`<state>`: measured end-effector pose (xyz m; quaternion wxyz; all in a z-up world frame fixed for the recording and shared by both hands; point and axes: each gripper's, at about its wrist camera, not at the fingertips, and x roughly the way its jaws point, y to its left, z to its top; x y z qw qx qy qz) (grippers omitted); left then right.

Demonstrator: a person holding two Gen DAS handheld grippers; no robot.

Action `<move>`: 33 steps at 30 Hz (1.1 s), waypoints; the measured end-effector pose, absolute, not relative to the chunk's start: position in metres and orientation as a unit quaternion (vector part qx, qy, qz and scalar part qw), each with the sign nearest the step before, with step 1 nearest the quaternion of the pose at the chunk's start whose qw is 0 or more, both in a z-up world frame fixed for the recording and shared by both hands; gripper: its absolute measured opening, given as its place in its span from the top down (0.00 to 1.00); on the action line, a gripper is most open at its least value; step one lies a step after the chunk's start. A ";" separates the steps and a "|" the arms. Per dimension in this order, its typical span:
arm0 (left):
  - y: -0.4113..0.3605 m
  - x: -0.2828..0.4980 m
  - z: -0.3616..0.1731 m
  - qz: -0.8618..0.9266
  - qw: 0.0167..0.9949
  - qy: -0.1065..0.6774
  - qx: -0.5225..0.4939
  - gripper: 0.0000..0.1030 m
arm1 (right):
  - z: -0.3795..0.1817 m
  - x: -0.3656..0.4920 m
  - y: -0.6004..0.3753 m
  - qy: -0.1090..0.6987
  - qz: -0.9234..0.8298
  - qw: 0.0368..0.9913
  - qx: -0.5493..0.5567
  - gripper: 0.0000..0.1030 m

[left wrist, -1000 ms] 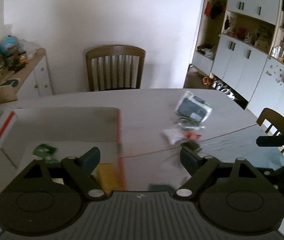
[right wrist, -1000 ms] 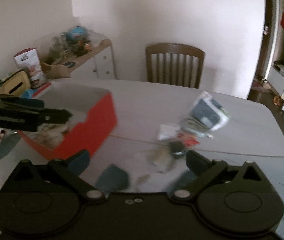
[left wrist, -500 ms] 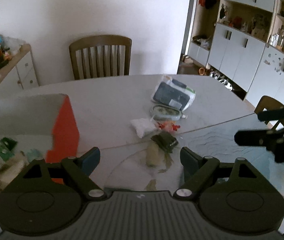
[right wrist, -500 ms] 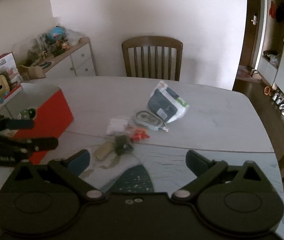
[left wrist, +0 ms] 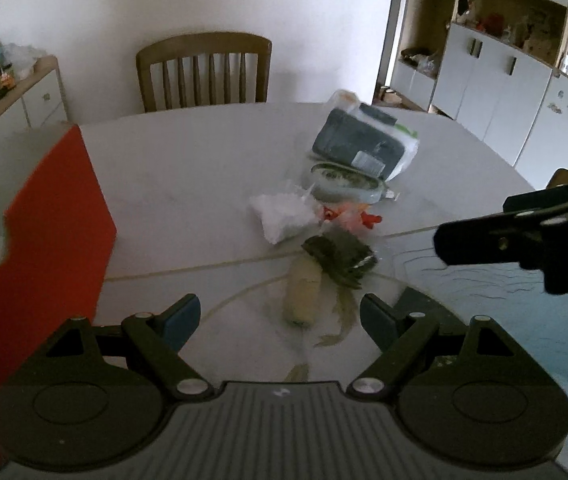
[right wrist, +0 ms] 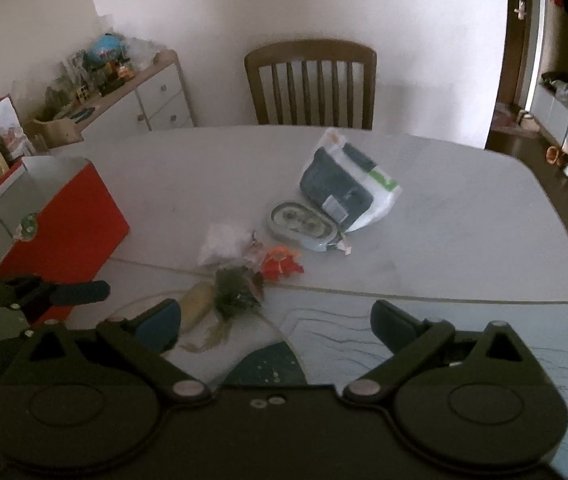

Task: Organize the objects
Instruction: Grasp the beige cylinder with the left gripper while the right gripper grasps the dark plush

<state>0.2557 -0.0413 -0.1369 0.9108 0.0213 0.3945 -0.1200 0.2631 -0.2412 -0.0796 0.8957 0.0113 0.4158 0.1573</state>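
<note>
Red-sided open box (left wrist: 55, 240) stands at the left of the pale grey bench (right wrist: 444, 240). A clutter of small packets lies mid-bench: a white plastic bag holding a dark grey pouch (right wrist: 344, 184), an orange wrapper (right wrist: 281, 264), a cream cylinder (left wrist: 303, 292). The left gripper (left wrist: 279, 320) and right gripper (right wrist: 275, 324) hover above, jaws wide, empty.

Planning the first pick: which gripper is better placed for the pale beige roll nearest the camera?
Probably the left gripper: open, with the pale beige roll just ahead between its fingers. The right gripper is open too, but the roll sits off by its left finger.
</note>
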 end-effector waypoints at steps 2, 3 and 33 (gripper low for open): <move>-0.042 0.262 -0.143 -0.120 0.910 0.396 0.023 0.15 | -0.087 0.271 -0.237 0.424 0.160 0.891 0.015 0.02; -0.043 0.265 -0.145 -0.121 0.910 0.396 0.025 0.15 | -0.090 0.276 -0.234 0.427 0.160 0.890 0.017 0.02; -0.049 0.287 -0.159 -0.154 0.901 0.406 -0.002 0.68 | -0.135 0.319 -0.215 0.463 0.180 0.862 0.101 0.61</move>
